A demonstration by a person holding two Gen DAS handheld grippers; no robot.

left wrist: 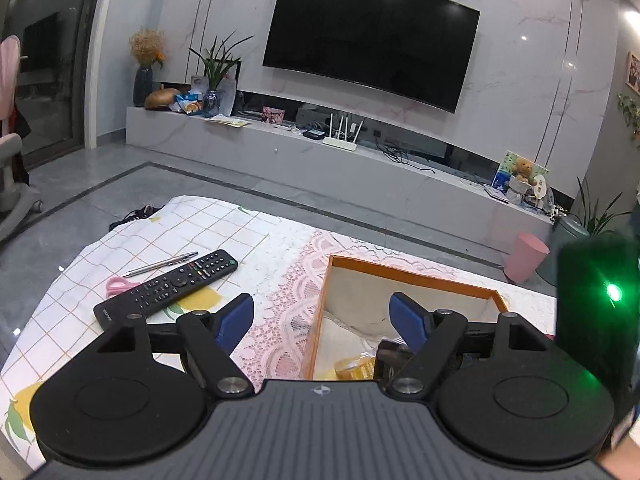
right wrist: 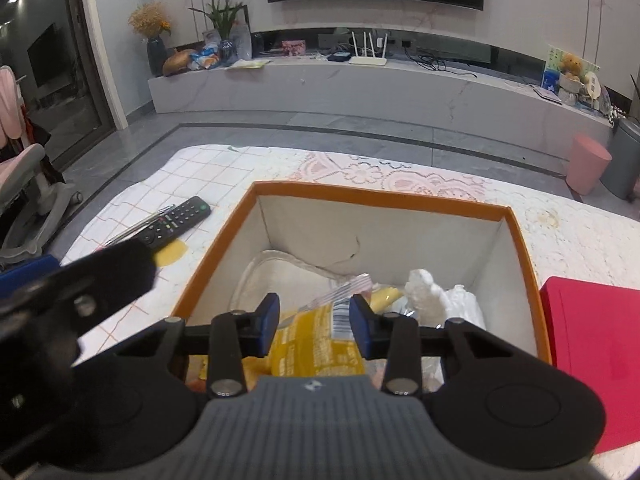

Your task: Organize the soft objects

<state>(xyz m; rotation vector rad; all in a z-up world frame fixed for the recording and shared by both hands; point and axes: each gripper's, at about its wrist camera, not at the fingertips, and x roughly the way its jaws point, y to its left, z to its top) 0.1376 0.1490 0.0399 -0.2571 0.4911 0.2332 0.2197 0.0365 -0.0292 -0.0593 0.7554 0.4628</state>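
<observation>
An orange-rimmed cardboard box (right wrist: 520, 240) stands on the cloth-covered table. Inside lie a cream cloth (right wrist: 288, 276), white crumpled plastic (right wrist: 428, 292) and a yellow snack bag (right wrist: 316, 348). My right gripper (right wrist: 314, 312) hangs over the box's near side with the yellow bag filling the gap between its blue pads (right wrist: 270, 320), which meet the bag's edges. My left gripper (left wrist: 322, 308) stands wide open above the box's left wall (left wrist: 316, 320), nothing between its fingers. It also shows as a dark shape at the left of the right wrist view.
A black remote (left wrist: 168, 288), a pen (left wrist: 160, 266) and pink scissors (left wrist: 120, 284) lie on the checked cloth left of the box. A red flat object (right wrist: 592, 360) sits right of the box. A pink bin (right wrist: 588, 164) stands on the floor beyond.
</observation>
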